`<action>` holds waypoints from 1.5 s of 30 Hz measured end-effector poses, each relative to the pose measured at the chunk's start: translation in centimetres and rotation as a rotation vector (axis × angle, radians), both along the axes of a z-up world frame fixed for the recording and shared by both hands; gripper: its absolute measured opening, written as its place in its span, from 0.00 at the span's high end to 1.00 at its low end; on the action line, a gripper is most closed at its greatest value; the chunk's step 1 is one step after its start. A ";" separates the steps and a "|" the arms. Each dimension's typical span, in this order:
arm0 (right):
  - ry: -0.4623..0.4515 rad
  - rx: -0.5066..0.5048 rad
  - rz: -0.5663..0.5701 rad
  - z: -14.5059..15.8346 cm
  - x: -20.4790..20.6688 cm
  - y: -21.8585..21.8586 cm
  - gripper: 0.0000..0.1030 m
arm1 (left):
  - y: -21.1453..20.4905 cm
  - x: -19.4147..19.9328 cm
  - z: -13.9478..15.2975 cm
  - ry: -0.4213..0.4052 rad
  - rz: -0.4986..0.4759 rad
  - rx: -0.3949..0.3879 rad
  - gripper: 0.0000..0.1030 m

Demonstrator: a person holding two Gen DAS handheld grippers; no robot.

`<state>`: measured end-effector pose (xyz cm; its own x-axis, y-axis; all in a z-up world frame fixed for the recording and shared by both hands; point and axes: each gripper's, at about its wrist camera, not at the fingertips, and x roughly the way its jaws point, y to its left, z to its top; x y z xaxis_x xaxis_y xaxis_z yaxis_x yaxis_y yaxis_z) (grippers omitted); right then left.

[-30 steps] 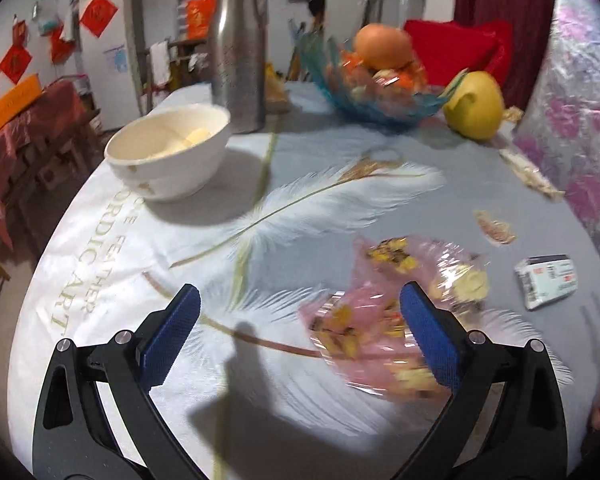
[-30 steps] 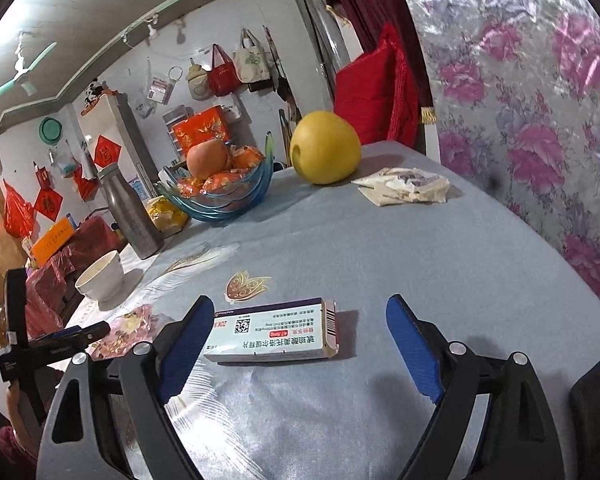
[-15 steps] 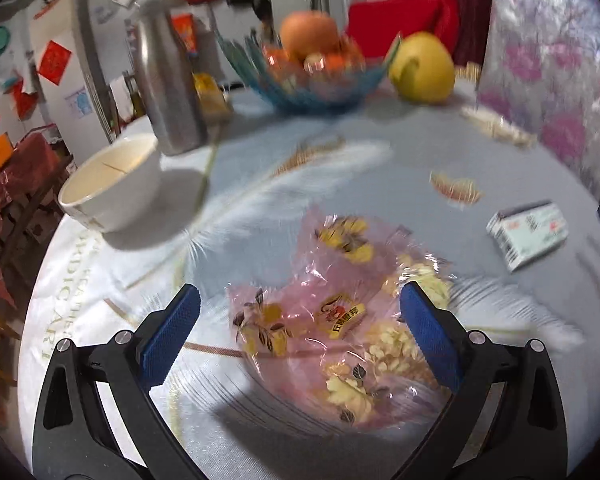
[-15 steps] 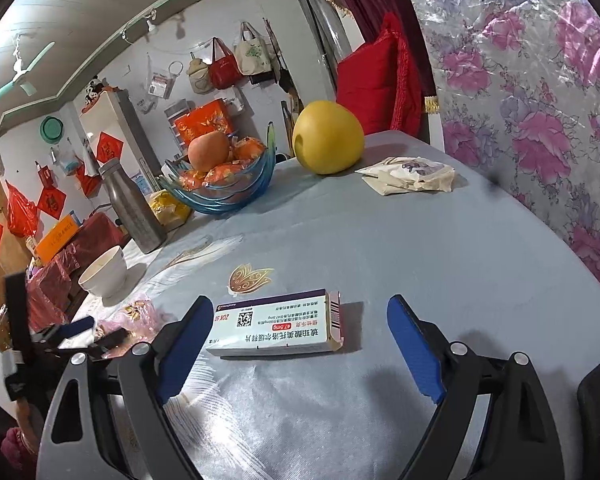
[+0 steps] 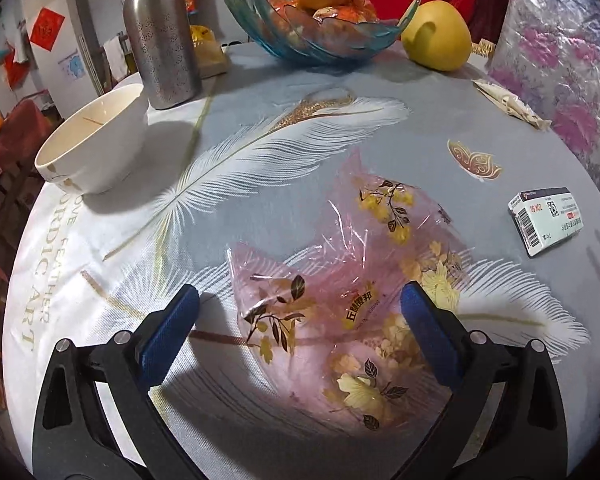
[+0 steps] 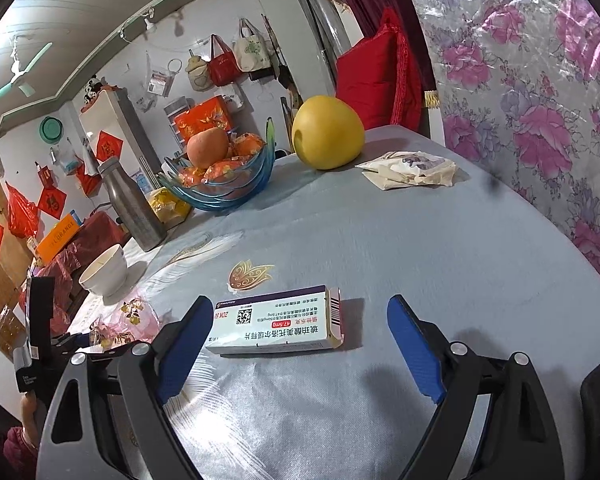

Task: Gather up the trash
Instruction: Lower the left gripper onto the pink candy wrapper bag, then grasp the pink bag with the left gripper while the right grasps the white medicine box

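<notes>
Left wrist view shows the left tool (image 5: 300, 312) with its jaws wide apart around the pink wrapper (image 5: 340, 280), likely ready to pinch it as trash.

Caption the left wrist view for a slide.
Open left gripper poised over a crumpled pink wrapper on the feather-print tablecloth.

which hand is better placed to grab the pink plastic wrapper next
Left. The left gripper hangs open right over the pink wrapper, its pads either side of it. The right gripper is open over the medicine box, with the wrapper off to its side.
</notes>
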<state>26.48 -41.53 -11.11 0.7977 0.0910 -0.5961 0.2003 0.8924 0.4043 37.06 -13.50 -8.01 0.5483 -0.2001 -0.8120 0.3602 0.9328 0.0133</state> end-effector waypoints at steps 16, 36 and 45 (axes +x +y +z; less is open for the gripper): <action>0.131 0.144 0.200 -2.4 4.2 1.4 0.16 | 0.0 0.1 0.1 0.002 0.001 0.000 0.06; 0.145 -0.169 0.376 -1.3 8.1 8.9 0.16 | 0.1 0.1 0.1 0.002 0.001 0.001 0.06; 0.229 -0.111 0.387 -2.8 8.6 8.3 0.16 | 0.1 0.2 0.1 0.002 0.004 0.004 0.05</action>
<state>35.04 -33.23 -13.90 0.5641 0.2812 -0.7763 -0.0828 0.9547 0.2857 37.28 -13.42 -7.91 0.5474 -0.1950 -0.8138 0.3567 0.9341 0.0161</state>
